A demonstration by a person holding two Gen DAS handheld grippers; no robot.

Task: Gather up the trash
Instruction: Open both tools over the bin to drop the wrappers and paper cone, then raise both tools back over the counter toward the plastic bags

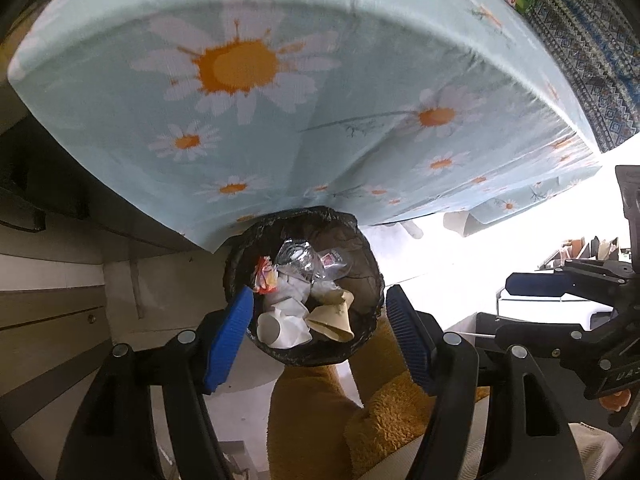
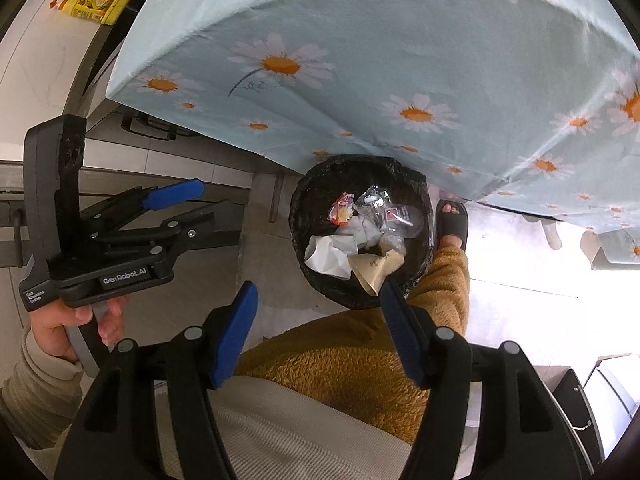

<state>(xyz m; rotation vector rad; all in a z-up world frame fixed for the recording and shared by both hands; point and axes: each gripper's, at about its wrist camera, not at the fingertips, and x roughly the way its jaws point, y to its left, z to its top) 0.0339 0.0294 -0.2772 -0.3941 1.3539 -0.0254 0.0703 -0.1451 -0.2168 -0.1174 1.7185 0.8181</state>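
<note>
Left gripper (image 1: 320, 336) points down over bin (image 1: 362, 248) lined with black bag, jaws apart, nothing between pads. Bin holds crumpled white paper (image 1: 286, 320), tan paper cups (image 1: 330, 318), clear plastic (image 1: 300, 258), red-yellow wrapper (image 1: 265, 276). Bin stands on floor, just below hanging edge of daisy-print cloth (image 1: 280, 120). Right gripper (image 1: 536, 304) at right, jaws apart, empty. Mustard fleece leg (image 1: 320, 420) below bin.

We hold black tongs (image 2: 318, 330) with ribbed blue pads (image 2: 234, 338), silver rivets and white "GenRobot.AI" lettering; we wear a ribbed cream sleeve (image 2: 38, 394), mustard fleece trousers (image 2: 360, 360) and seemingly a black slipper (image 2: 452, 222).
</note>
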